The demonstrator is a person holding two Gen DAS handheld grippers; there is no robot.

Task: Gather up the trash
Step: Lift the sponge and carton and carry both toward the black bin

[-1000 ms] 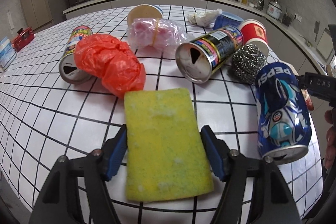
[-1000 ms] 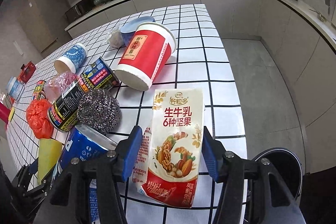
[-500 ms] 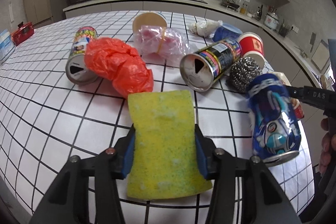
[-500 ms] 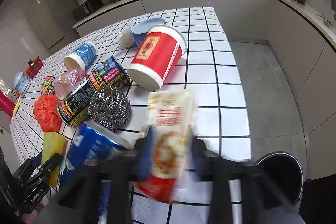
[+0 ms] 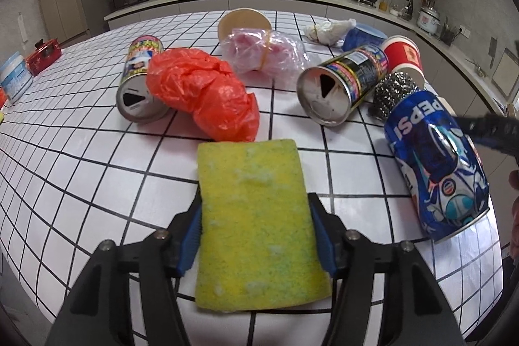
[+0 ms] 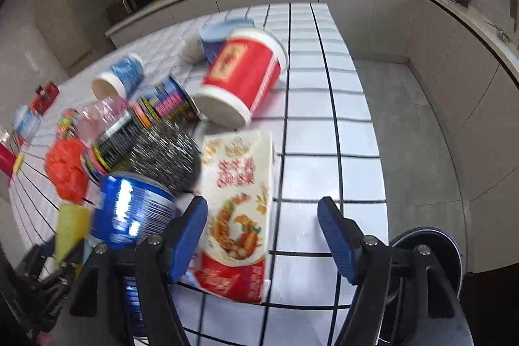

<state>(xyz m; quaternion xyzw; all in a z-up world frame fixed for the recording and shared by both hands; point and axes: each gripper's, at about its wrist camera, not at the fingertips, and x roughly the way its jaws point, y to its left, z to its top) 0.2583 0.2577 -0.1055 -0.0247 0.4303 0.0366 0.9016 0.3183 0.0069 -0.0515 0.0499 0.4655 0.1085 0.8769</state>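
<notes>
We are counting three cans [image 5: 434, 171], two paper cups, one steel scourer [image 5: 394, 94] on the tabletop [image 5: 81, 171]. Our left gripper [image 5: 254, 235] is opening around one yellow sponge [image 5: 256, 226], pads touching; our right gripper [image 6: 262, 235] is opening, one milk pouch [image 6: 238, 209] lying between, touching only one pad.

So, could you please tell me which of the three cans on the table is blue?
The Pepsi can, lying on its side at the right edge in the left wrist view. The other two, the middle can and the left can, have multicoloured labels.
</notes>
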